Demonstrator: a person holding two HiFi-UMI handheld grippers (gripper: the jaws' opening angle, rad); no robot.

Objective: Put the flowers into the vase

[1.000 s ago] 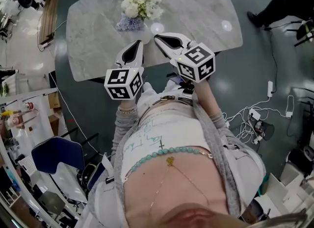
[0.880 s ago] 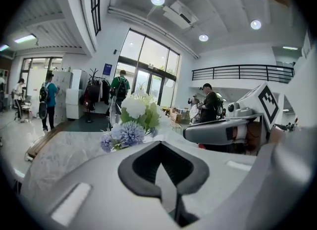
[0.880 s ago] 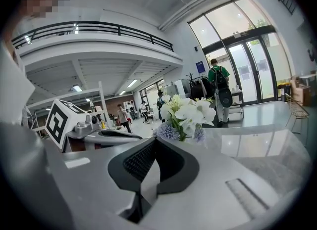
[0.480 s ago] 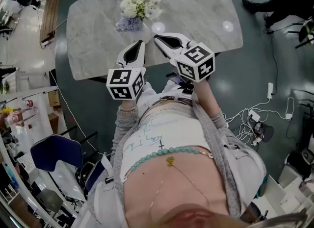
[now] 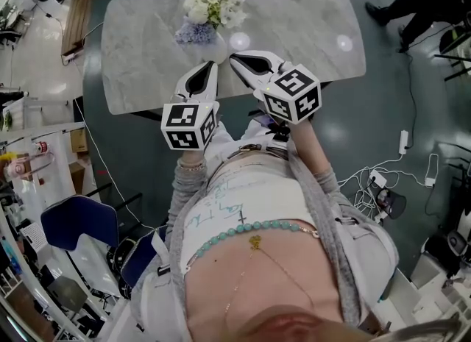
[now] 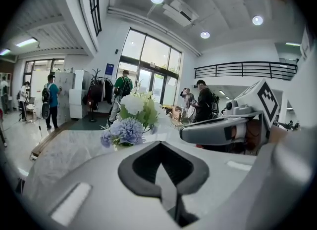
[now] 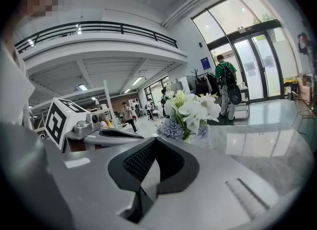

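Flowers (image 5: 212,6) stand in the vase (image 5: 215,48) on the marble bench (image 5: 294,9), near its front edge and a little left of the middle. The bunch is made of white blooms with green leaves, and one lilac-blue bloom hangs low on its left side. The vase is pale and mostly covered by the bunch in the head view. In both gripper views it is hidden behind the jaws.

The left gripper (image 5: 207,65) and the right gripper (image 5: 237,59) are held side by side over the near edge of the bench. Both point toward the vase, and their tips are near it. In both gripper views the flowers show beyond the tips, not between them. The left gripper's jaws are closed together with nothing in them. The right gripper's jaws are also closed and hold nothing. Each gripper carries a marker cube (image 5: 188,125) at its rear, above the person's hands. Each gripper view shows the other gripper alongside, level with it.

A dark floor (image 5: 383,112) surrounds the bench. A blue chair (image 5: 77,223) stands at the lower left of the head view and a tangle of white cables (image 5: 375,186) lies at the right. In the left gripper view, people (image 6: 120,88) stand in front of tall glass doors (image 6: 148,61), and a balcony railing (image 6: 247,68) runs along the upper wall.
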